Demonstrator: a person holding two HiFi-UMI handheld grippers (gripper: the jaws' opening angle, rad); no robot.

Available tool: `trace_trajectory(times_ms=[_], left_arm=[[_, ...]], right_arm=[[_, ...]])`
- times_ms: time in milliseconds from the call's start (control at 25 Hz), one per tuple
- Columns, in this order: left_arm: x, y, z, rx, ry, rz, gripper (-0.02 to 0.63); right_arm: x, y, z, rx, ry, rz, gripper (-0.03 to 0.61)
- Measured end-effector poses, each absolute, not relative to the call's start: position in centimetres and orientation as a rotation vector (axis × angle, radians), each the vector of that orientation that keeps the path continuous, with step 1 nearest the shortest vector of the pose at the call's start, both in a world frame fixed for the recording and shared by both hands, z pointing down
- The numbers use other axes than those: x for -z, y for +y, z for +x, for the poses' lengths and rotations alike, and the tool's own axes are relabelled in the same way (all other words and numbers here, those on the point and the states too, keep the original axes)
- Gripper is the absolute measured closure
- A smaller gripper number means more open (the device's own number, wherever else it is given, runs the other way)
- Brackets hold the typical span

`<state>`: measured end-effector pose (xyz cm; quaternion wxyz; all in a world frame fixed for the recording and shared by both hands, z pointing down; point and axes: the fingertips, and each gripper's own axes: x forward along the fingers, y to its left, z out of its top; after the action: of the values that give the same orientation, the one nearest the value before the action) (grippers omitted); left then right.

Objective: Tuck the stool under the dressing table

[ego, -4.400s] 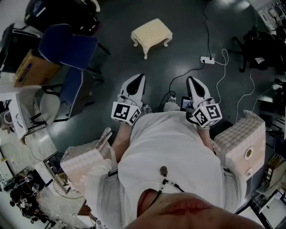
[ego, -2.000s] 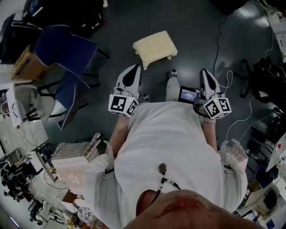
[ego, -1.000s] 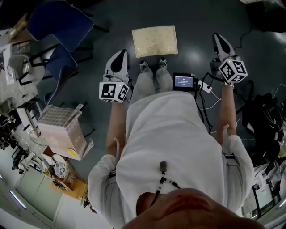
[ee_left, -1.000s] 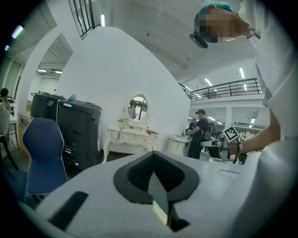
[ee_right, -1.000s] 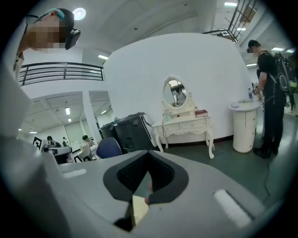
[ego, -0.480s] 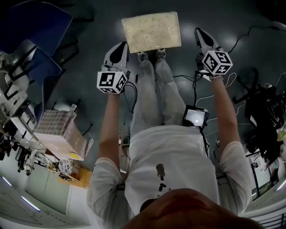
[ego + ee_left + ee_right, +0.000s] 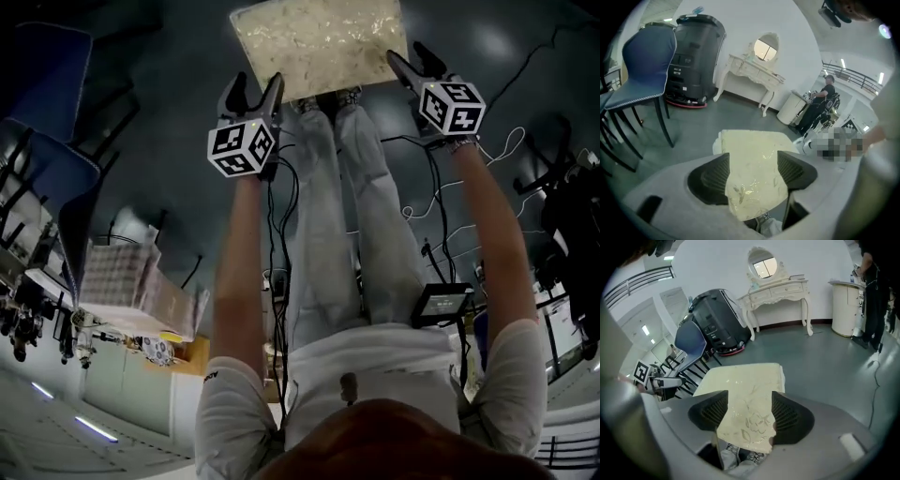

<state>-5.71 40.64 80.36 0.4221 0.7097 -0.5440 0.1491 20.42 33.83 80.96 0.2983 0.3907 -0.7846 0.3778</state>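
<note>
Far left, blue padded chairs (image 7: 42, 141) on black metal legs stand on the dark grey floor (image 7: 169, 112). A pale checked box (image 7: 117, 277) lies below them in the head view.

The left gripper (image 7: 253, 86), a grey two-jaw tool topped by its marker cube, points down at the near left corner of a cream, rectangular upholstered stool (image 7: 319, 42) with a faint floral pattern. Its jaws have just been opening and stand apart. The stool's corner shows in the gap between the black ribbed pads, which have no grip on it.

The stool sits on the floor straight ahead of the person's shoes (image 7: 328, 97), whose toes are just beside its near edge. It is well apart from the white, curved-leg dressing table (image 7: 752, 70) with an oval mirror. That table stands against the white wall (image 7: 740, 23) beyond the stool, next to a large black machine (image 7: 696, 56).

The right gripper (image 7: 410, 56) mirrors the left at the stool's near right corner. Its jaws too have just been opening and are spread, with the stool's edge in view between them and nothing clamped.

Further right, a small dark-framed screen (image 7: 441, 302) hangs at the person's hip.
</note>
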Motion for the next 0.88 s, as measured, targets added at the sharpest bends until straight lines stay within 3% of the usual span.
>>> trace_trajectory(times_ms=[280,880], left_arm=[[-85.9,40.8,-5.9,-0.416,-1.406,1.657,0.184],[-87.3,40.1,-3.5,-0.528,-1.318,1.619,0.215]], right_arm=[[-86.6,33.4,21.1,-1.060,-1.965,1.108,0.207],[-87.3,34.6,21.7,-1.080,-1.867,1.074,0.189]])
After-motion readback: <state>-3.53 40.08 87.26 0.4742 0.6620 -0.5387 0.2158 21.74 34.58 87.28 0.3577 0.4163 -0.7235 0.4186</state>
